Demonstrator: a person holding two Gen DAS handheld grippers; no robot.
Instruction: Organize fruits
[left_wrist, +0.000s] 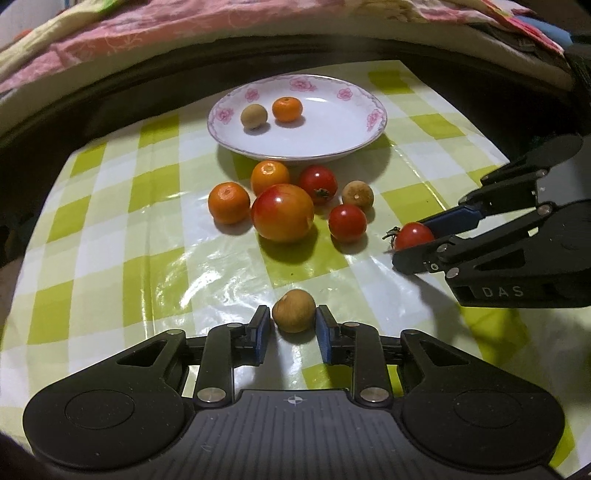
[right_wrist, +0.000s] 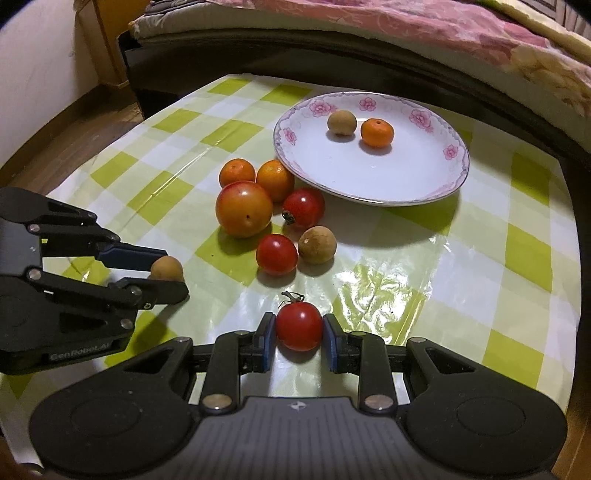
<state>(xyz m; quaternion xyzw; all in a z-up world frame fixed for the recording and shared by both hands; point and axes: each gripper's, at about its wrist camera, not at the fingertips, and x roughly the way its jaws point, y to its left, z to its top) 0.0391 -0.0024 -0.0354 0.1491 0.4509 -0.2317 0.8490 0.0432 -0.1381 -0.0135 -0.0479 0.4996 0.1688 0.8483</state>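
Observation:
My left gripper (left_wrist: 293, 314) is shut on a brown longan (left_wrist: 294, 311) resting on the checked tablecloth; it also shows in the right wrist view (right_wrist: 168, 275). My right gripper (right_wrist: 299, 326) is shut on a cherry tomato (right_wrist: 299, 325) with a stem, seen in the left wrist view too (left_wrist: 413, 236). A white flowered plate (left_wrist: 332, 147) holds a longan (left_wrist: 253, 116) and a small orange (left_wrist: 287, 109). In front of it lie a large tomato (left_wrist: 283, 212), two small oranges (left_wrist: 229, 202), two cherry tomatoes (left_wrist: 347, 223) and a longan (left_wrist: 357, 195).
The green and white checked cloth (left_wrist: 129, 229) covers the table. A bed with a pink flowered blanket (right_wrist: 424, 22) runs along the far edge. A floor strip and wall (right_wrist: 44, 92) lie beyond the table's left side.

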